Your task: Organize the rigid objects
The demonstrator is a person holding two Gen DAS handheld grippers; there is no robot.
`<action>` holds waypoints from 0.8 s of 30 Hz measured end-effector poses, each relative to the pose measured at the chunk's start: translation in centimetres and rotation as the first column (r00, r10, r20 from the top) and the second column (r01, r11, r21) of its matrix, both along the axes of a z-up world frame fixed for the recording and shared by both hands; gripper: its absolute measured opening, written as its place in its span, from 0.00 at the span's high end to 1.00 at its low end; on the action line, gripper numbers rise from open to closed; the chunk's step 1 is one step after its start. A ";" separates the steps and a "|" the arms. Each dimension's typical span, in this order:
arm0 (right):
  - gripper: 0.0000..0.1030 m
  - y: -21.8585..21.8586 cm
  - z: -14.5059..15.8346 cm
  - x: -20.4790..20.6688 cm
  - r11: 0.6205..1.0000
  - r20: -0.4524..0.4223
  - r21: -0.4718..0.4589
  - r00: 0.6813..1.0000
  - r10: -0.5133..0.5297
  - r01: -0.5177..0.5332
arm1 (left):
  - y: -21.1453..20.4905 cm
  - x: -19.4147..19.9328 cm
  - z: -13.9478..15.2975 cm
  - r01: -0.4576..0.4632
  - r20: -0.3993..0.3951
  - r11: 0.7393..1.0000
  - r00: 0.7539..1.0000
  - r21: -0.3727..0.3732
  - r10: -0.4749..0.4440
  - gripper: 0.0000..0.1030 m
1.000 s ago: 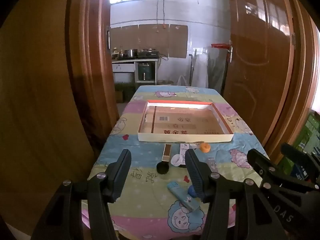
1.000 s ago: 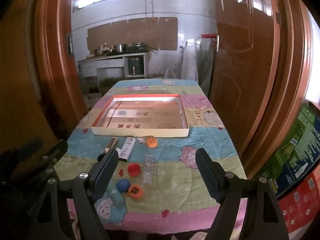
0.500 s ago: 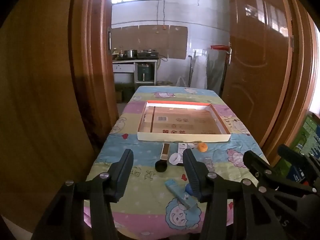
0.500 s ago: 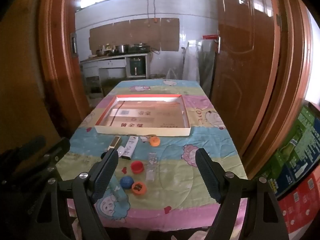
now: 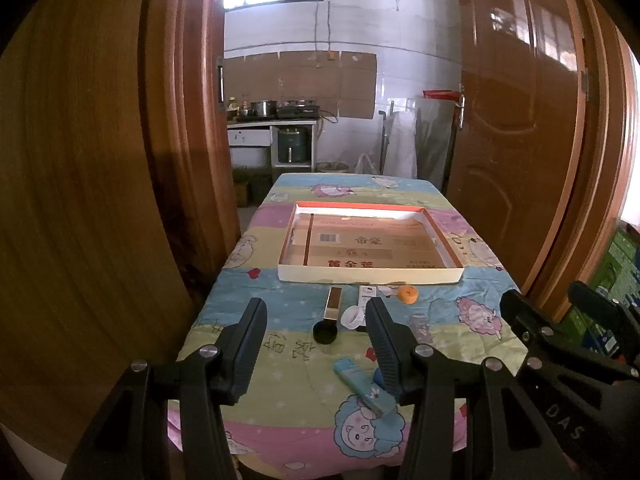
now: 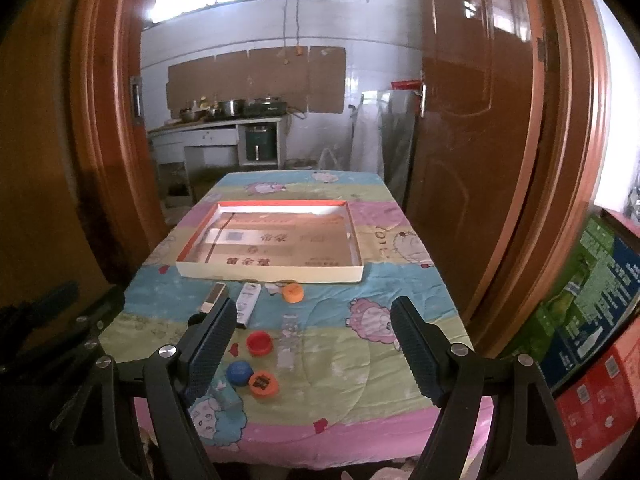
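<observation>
Showing "DAS" on right hand-held gripper (image 5: 568, 426) body — both spread, empty; left hand-held gripper (image 5: 316, 332); tray (image 5: 370, 278) print unreadable.

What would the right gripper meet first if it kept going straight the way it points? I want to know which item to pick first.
Probably the clear plastic piece lying flat on the tablecloth, near the red cap; depth is hard to judge. The right gripper is open and empty.

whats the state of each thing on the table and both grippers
tray: empty, flat on table
red cap: loose, open side up
blue cap: loose on table
black cap: open side up
left gripper: open, empty
right gripper: open, empty
</observation>
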State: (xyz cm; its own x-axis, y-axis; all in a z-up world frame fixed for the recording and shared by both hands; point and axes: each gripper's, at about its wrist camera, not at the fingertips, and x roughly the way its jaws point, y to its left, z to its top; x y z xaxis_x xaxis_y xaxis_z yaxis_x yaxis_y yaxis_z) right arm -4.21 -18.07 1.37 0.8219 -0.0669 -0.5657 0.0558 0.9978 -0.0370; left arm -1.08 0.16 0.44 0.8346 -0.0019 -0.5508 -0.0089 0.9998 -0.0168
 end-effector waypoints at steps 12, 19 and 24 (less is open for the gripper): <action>0.22 0.2 -0.1 0.1 1.000 0.001 -0.002 1.000 -0.002 0.002 | -0.2 -0.1 0.1 0.006 0.000 1.000 1.000 0.000 -0.006 0.50; 0.22 0.2 -0.2 0.0 1.000 0.002 0.001 1.000 -0.002 0.002 | -0.5 -0.2 0.3 0.008 0.003 1.000 1.000 0.002 -0.008 0.50; 0.22 0.2 -0.2 -0.1 1.000 0.001 0.005 1.000 0.000 0.000 | -0.5 -0.2 0.3 0.011 0.001 1.000 1.000 0.002 -0.011 0.50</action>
